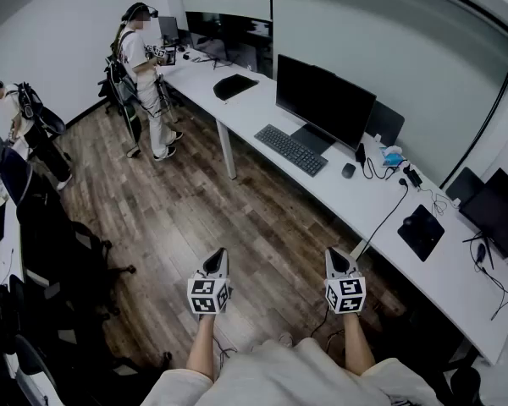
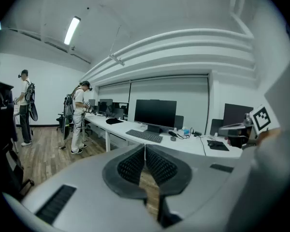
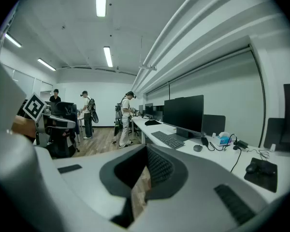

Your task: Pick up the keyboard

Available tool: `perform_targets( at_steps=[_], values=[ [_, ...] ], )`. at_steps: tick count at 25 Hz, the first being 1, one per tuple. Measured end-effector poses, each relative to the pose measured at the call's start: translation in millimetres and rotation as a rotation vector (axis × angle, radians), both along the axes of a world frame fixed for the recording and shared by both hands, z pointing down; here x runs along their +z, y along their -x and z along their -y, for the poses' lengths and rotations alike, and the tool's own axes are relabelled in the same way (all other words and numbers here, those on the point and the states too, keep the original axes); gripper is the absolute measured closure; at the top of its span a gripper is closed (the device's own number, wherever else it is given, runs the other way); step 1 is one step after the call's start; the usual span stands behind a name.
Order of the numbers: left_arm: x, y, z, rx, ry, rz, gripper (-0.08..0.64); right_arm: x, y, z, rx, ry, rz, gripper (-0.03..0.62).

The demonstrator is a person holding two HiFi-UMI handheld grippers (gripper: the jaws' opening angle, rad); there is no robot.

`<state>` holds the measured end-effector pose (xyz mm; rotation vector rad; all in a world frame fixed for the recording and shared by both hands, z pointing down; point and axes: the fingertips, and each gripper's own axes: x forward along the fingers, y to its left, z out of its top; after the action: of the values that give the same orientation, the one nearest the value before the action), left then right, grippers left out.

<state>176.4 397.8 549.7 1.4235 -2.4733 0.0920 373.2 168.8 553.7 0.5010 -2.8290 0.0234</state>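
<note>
We have not started yet. The flat dark grey keyboard [image 1: 290, 150] lies on the long white surface [image 1: 381, 227], just in front of the big black monitor [image 1: 324, 101]. Our left gripper [image 1: 218, 256] and right gripper [image 1: 338, 256] hang well away from the monitor, fingers [image 2: 133, 167] pressed together, holding nothing. Reaching and grabbing are left.

No legible text, label, brand, number or sign on anything in view.
</note>
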Motion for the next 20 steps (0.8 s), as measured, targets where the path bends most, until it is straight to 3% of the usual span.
perform_targets(
  at_steps=[13, 17, 18, 20],
  values=[
    [2, -8, 0, -0.015, 0.009, 0.0, 0.547, 0, -5, 4, -0.011, -0.004, 0.001, 0.593],
    [2, -15, 6, 0.02, -0.018, -0.04, 0.515, -2, -9, 7, -0.015, 0.011, 0.028, 0.591],
    [2, -17, 8, 0.028, -0.024, -0.046, 0.458, -1, -9, 7, -0.029, 0.02, 0.03, 0.557],
    [3, -20, 11, 0.043, -0.03, -0.051, 0.41, 0, -8, 5, -0.063, 0.042, 0.039, 0.433]
  ],
)
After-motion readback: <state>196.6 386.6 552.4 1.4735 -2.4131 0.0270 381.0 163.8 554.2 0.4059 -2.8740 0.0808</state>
